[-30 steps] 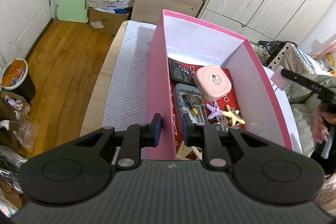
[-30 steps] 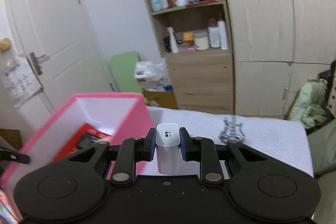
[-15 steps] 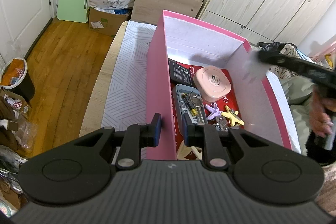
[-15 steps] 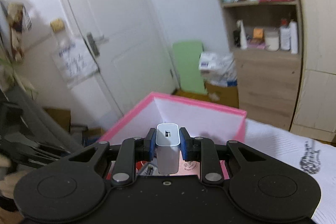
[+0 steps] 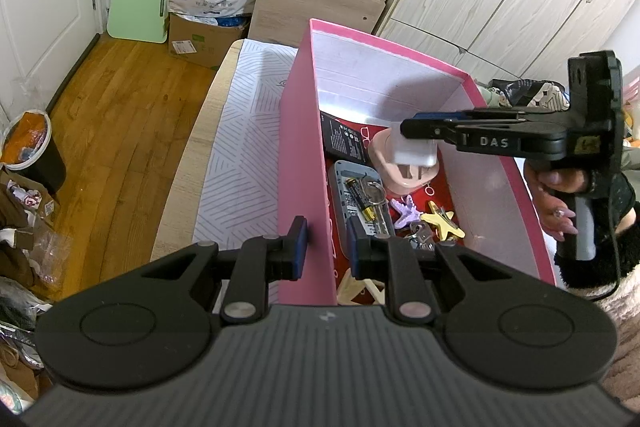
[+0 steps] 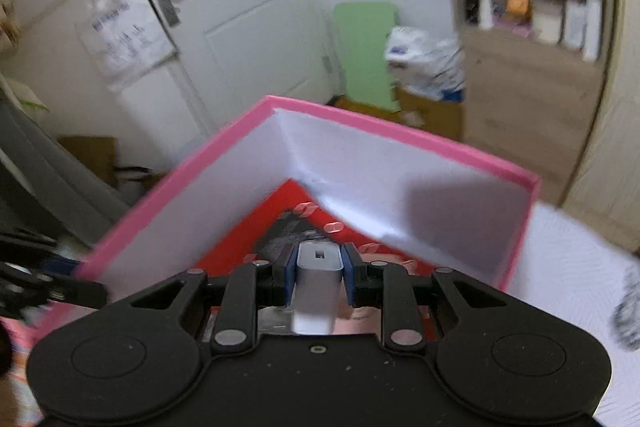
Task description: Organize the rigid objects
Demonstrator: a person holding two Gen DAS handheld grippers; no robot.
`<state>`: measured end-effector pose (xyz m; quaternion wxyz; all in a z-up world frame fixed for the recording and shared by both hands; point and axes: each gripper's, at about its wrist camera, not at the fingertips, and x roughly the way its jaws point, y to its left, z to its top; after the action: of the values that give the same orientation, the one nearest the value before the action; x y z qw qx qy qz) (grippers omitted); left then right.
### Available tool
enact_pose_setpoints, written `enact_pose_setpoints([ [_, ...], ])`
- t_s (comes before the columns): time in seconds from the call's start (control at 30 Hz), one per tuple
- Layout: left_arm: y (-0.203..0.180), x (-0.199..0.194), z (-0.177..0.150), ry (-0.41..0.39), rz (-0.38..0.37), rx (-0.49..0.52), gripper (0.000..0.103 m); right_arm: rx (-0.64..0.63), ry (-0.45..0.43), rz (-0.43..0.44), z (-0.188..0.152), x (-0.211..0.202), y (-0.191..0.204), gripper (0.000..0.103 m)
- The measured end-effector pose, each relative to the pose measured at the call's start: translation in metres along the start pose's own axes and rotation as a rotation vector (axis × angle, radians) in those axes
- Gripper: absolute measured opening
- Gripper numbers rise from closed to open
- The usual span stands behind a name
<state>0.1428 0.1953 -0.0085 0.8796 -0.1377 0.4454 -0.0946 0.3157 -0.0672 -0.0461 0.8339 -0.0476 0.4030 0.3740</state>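
Observation:
A pink box [image 5: 302, 163] with white inner walls stands on the cloth-covered table. My left gripper [image 5: 326, 243] is shut on its near left wall, one pad on each side. My right gripper [image 5: 408, 129], held by a hand [image 5: 556, 195], reaches in from the right and hangs above the box's inside. A white charger [image 5: 414, 153] sits between its pads, and the jaws are opening. In the right wrist view the charger [image 6: 319, 267] still fills the gap of the right gripper [image 6: 319, 259], over the red floor of the box [image 6: 400, 163]. It hangs above a pink round case [image 5: 404, 183].
Inside the box lie a black card [image 5: 344, 143], a grey tray with batteries [image 5: 354, 205], a purple clip [image 5: 406, 211] and a yellow star clip [image 5: 442, 221]. White patterned cloth [image 5: 240, 155] covers the table left of the box. On the floor stands a bin [image 5: 28, 155].
The right gripper has swung left with the charger, from beside the box to over its inside. The left gripper and the box have stayed still.

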Motion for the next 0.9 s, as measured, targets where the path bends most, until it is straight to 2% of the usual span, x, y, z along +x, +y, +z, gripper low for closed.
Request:
enact_pose_setpoints([
  [0.1,0.001,0.0,0.0,-0.001,-0.003,-0.001,0.018,-0.07,-0.051,-0.114,-0.003,-0.006,0.008,0.034],
  [0.13,0.002,0.0,0.0,-0.002,-0.005,-0.004,0.019,-0.072,-0.071,-0.133,-0.004,-0.011,0.01,0.039],
  [0.17,0.003,0.0,-0.001,-0.002,-0.007,-0.007,0.019,-0.068,-0.089,-0.141,-0.005,-0.017,0.01,0.051],
  [0.2,0.004,0.0,0.0,-0.002,-0.008,-0.01,0.019,-0.066,-0.11,-0.139,-0.007,-0.024,0.011,0.054],
  [0.4,0.002,0.0,0.0,-0.001,0.0,0.001,0.019,0.0,-0.192,-0.117,-0.021,-0.065,0.006,0.054],
  [0.53,-0.004,0.001,-0.002,-0.008,0.032,0.014,0.019,0.065,-0.235,-0.082,-0.035,-0.088,0.003,0.056],
  [0.67,-0.014,-0.004,-0.007,-0.027,0.071,0.044,0.019,0.116,-0.232,-0.05,-0.043,-0.104,0.004,0.058],
  [0.9,-0.025,-0.023,-0.014,-0.063,0.099,0.058,0.019,0.096,-0.249,-0.048,-0.055,-0.124,0.018,0.06],
])
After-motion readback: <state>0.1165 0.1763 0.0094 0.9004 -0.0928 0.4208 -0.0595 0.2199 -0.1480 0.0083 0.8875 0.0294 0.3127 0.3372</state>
